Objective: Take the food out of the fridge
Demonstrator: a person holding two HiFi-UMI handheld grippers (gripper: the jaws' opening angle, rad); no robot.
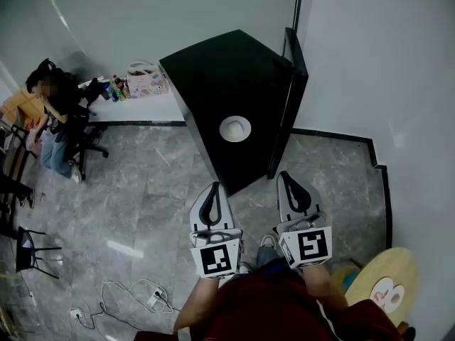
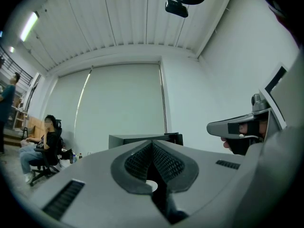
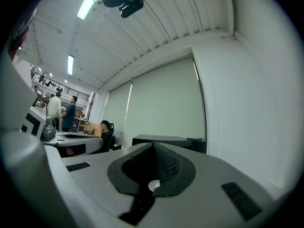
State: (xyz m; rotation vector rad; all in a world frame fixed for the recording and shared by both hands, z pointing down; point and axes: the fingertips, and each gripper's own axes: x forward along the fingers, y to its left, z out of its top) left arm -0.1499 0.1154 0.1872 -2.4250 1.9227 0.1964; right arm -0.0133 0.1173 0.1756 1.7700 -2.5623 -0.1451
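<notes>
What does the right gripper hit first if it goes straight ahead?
Most likely the fridge, near its top edge. The right gripper, shut and empty, points about level at it with nothing in between. Depth is hard to judge.

No legible text, brand name or number is present in any view.

Coded signs:
- The left marker cube (image 1: pixel 216 259), on the left gripper (image 1: pixel 212 187), carries a square black-and-white pattern marker on its top face. It holds no letters or digits.
- The right marker cube (image 1: pixel 311 247), on the right gripper (image 1: pixel 286 177), carries a similar marker with a different pattern.

Unresolved print:
- The patterned bag (image 1: pixel 146 82) and the bottles (image 1: pixel 117 89) beside it show coloured print, too small to read.
- The round wooden table (image 1: pixel 398 265) bears a white-and-pink shape (image 1: pixel 387 294); whether it is a figure or a drawing cannot be told.
</notes>
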